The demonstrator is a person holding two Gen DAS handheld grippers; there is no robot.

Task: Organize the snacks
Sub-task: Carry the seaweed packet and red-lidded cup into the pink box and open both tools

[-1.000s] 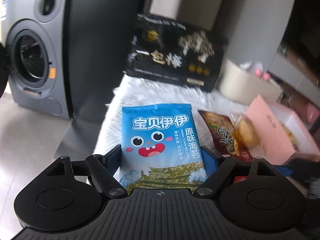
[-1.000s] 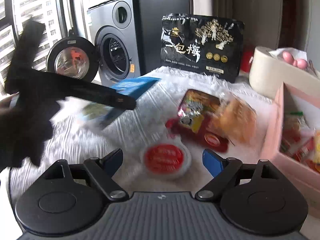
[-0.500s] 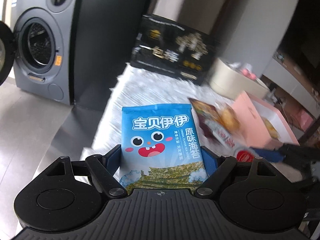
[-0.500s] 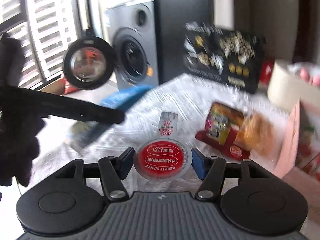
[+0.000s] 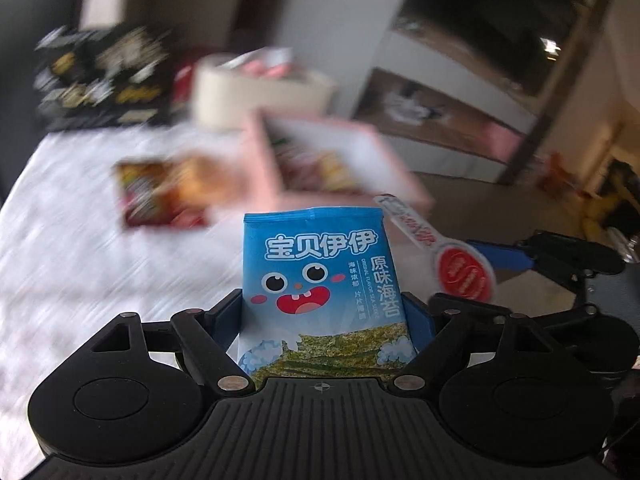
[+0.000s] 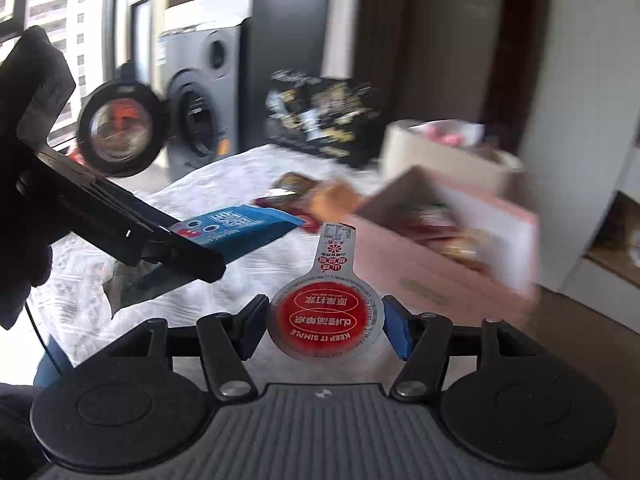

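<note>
My left gripper (image 5: 324, 316) is shut on a blue seaweed snack packet (image 5: 320, 276) and holds it in the air above the white cloth, short of the pink box (image 5: 332, 160). It also shows in the right wrist view (image 6: 240, 228). My right gripper (image 6: 326, 326) is shut on a round red-lidded jelly cup (image 6: 326, 320) with a long tab, also lifted; it shows in the left wrist view (image 5: 460, 272) at the right. The open pink box (image 6: 448, 240) holds several snacks. A red packet and a wrapped bun (image 5: 172, 192) lie on the cloth left of the box.
A white fluffy cloth (image 5: 80, 240) covers the table. A black gift bag (image 6: 324, 116) and a cream round container (image 6: 440, 148) stand at the back. A grey washing machine with its door open (image 6: 192, 112) stands beyond the table's left end.
Both grippers have swung right toward the pink box with their snacks. The right gripper closed on the jelly cup and lifted it off the cloth.
</note>
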